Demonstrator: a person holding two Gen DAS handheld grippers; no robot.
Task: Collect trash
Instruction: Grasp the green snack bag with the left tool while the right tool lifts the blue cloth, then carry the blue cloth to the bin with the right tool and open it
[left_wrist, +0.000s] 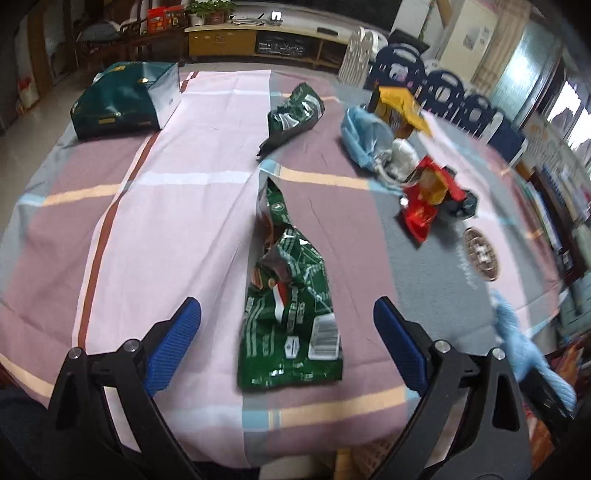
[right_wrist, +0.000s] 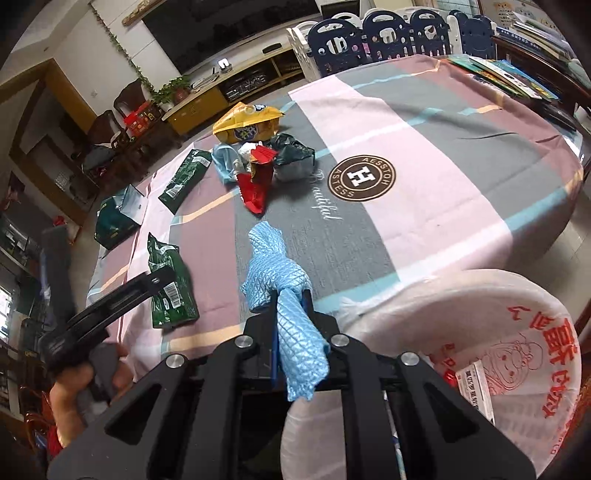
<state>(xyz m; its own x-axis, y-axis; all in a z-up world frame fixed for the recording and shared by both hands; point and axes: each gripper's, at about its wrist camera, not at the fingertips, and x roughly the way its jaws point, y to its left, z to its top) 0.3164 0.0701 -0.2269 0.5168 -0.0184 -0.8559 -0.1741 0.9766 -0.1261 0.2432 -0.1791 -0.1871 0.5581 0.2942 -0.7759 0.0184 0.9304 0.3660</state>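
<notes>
A crumpled green snack wrapper lies on the checked tablecloth between the open blue fingers of my left gripper; it also shows in the right wrist view. A second green wrapper lies farther back. A heap of trash holds a red wrapper, a yellow bag and a blue plastic bag. My right gripper is shut on a light blue cloth, beside a trash bin lined with a white printed bag.
A dark green gift bag lies at the table's far left. Books lie at the far right edge. Blue and white play fence panels stand behind the table. A brown round logo is printed on the cloth.
</notes>
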